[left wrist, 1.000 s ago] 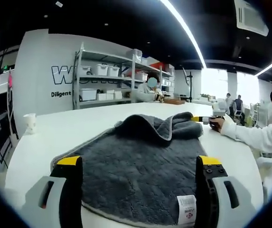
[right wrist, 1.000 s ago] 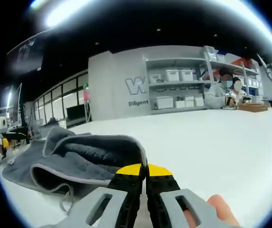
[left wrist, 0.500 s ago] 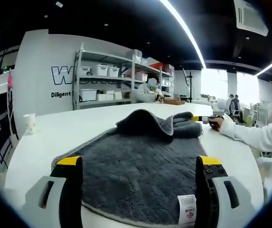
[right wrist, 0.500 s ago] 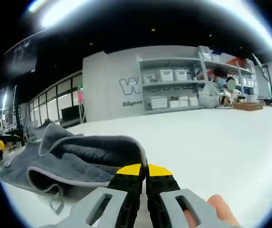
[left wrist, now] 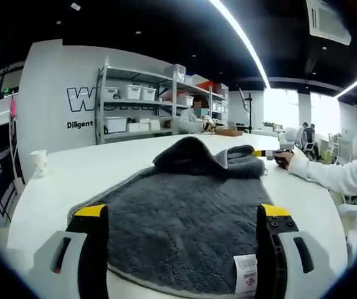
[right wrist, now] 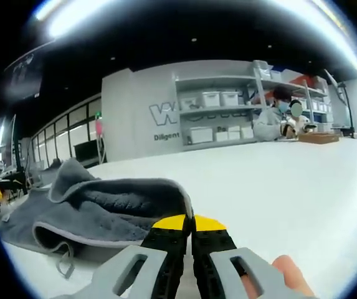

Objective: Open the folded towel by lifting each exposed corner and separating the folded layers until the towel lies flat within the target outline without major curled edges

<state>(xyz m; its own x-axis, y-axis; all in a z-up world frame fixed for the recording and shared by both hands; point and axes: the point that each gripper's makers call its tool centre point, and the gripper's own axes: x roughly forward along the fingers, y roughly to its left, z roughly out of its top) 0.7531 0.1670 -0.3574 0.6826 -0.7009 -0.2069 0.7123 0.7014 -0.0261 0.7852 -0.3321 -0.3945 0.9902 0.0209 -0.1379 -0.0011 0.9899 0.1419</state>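
Left gripper view: white table point(left wrist: 60, 180) carries grey towel point(left wrist: 184, 218), spread between wide-open jaws of left gripper point(left wrist: 181, 218); far corner bunched, raised. Right gripper point(left wrist: 266, 154) beside that bunch. Right gripper view: right gripper point(right wrist: 189, 223) jaws closed, pinching towel point(right wrist: 103, 208) fold. Care label point(left wrist: 245, 274) near towel's front edge.

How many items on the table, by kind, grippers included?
Towel: 1, dark grey
Cup: 1, white
Hand-held gripper: 2, left and right
Total: 4
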